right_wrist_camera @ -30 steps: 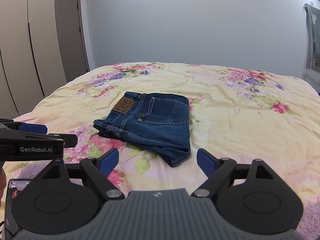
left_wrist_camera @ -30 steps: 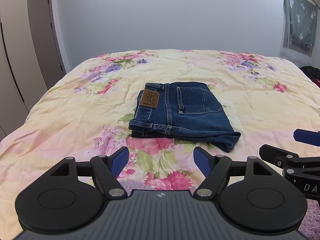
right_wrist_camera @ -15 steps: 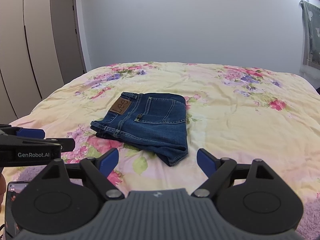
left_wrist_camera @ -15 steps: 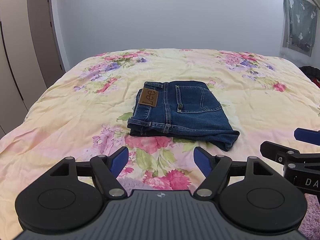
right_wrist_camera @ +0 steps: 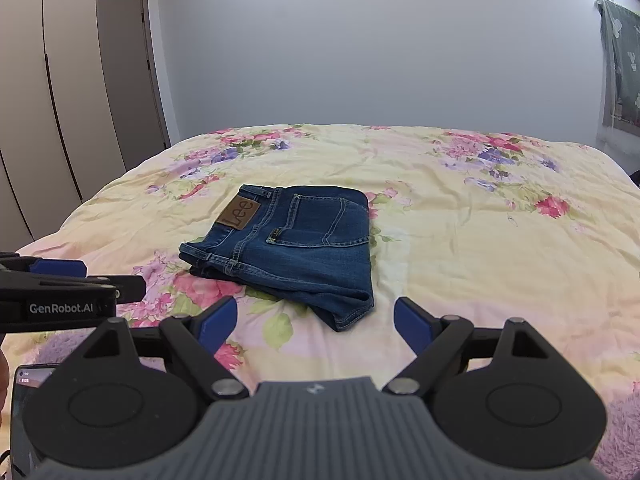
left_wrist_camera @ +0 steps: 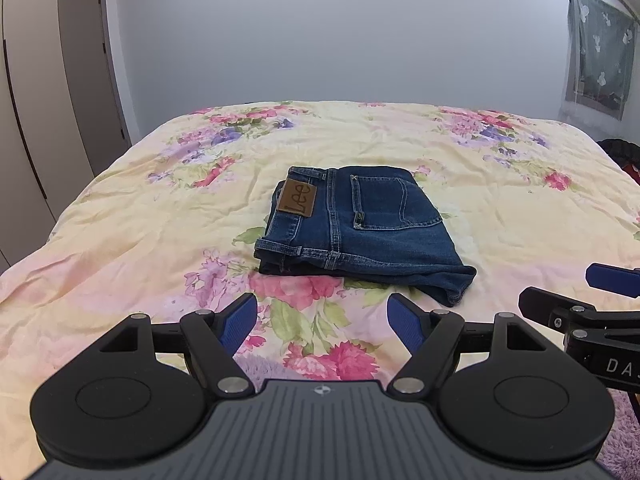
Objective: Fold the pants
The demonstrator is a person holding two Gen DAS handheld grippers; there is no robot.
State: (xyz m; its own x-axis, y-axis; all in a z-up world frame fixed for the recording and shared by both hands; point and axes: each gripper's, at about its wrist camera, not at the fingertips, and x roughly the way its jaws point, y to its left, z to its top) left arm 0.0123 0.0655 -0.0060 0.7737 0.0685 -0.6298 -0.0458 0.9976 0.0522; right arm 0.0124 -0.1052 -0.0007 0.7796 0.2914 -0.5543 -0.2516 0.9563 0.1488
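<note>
Denim on soft printed cotton

The pants (left_wrist_camera: 360, 224) ahead of both grippers are coarse blue denim with a matt leather-like patch (left_wrist_camera: 297, 200); the bedspread (left_wrist_camera: 160, 240) is crumpled floral cloth; gripper pads (left_wrist_camera: 239, 322) look ribbed blue rubber on matt black plastic.

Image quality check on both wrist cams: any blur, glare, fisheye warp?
Left wrist view: sharp, soft even light, no glare; folded jeans crisp, "Lee" patch legible; door frame bows from fisheye, corners vignetted. Right wrist view: equally sharp; wardrobe panels curve strongly; only a faint shadow under the jeans on the bedspread.
</note>
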